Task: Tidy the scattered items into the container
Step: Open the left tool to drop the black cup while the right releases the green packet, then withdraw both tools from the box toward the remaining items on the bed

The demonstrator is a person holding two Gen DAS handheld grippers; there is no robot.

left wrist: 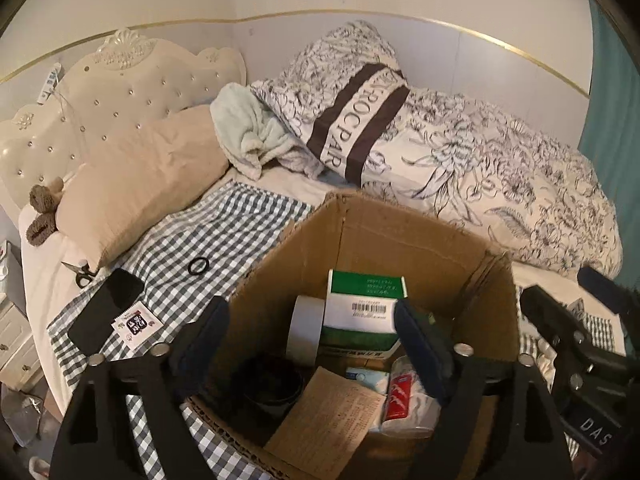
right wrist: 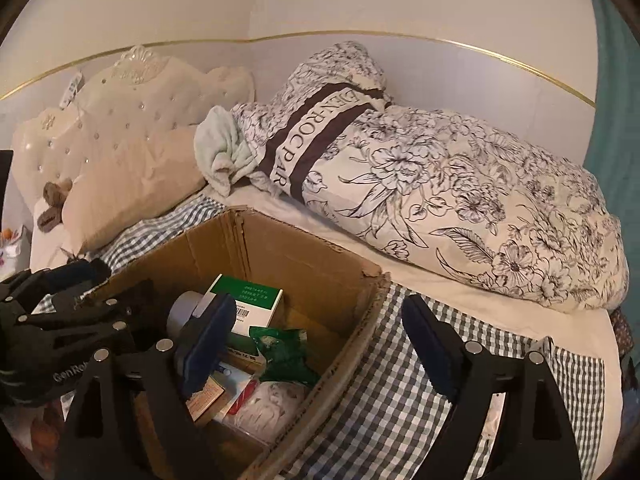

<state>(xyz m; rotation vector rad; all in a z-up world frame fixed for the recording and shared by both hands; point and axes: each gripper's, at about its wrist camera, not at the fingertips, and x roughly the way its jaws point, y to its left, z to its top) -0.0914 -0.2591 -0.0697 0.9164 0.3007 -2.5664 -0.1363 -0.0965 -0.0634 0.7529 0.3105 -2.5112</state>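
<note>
My left gripper spread wide, empty, over cardboard box; right gripper wide, empty, straddling its rim. Black ring and sachet on checked cloth. Floral duvet, tufted headboard beyond.

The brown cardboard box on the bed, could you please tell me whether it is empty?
Not empty: the brown cardboard box holds a green-and-white carton among others.

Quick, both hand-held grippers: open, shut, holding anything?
Left hand-held gripper: open, holding nothing, over the box.
Right hand-held gripper: open, holding nothing, at the box's edge.
</note>
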